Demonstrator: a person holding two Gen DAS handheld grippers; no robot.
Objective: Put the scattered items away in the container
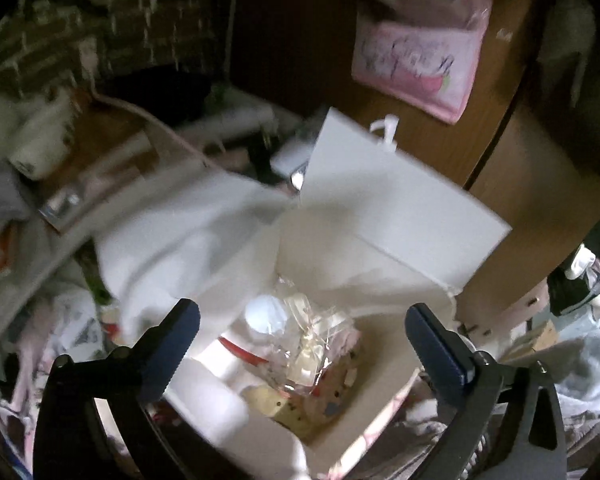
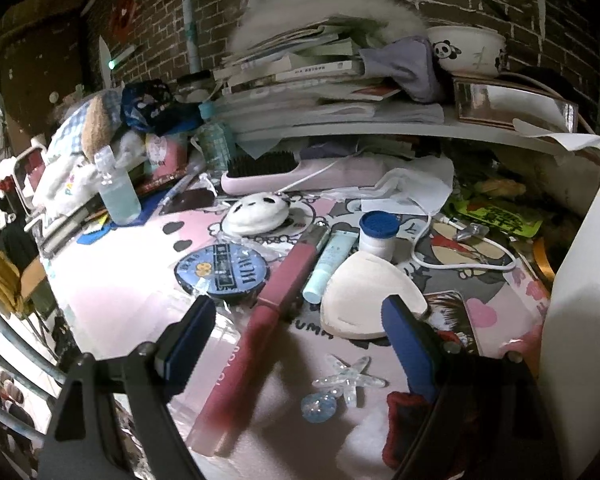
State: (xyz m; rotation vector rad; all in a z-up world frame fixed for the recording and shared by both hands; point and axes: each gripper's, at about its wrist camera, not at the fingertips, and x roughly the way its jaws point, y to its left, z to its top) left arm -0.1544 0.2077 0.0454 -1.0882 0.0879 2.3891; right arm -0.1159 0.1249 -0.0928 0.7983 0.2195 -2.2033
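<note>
Between my right gripper, jaws spread and empty, lies the long maroon plastic tube on the pink cartoon mat: close across its middle. My left gripper, spread too, hovers over the open white cardboard box, already part filled.

Your left hand-held gripper hangs over the open box, its jaws spread wide and empty. Directly below, between the jaws, lie a bottle and a wrapped packet inside the box. The lid stands up beyond them.

Your right hand-held gripper hovers over the counter, also spread and empty. A long tube lies between its jaws, running away from you. Ahead left sits a round tin; ahead right, a pad, with a small tube and a jar beyond. A star clip lies near the right jaw. The hairbrush lies far ahead under the shelf.
</note>
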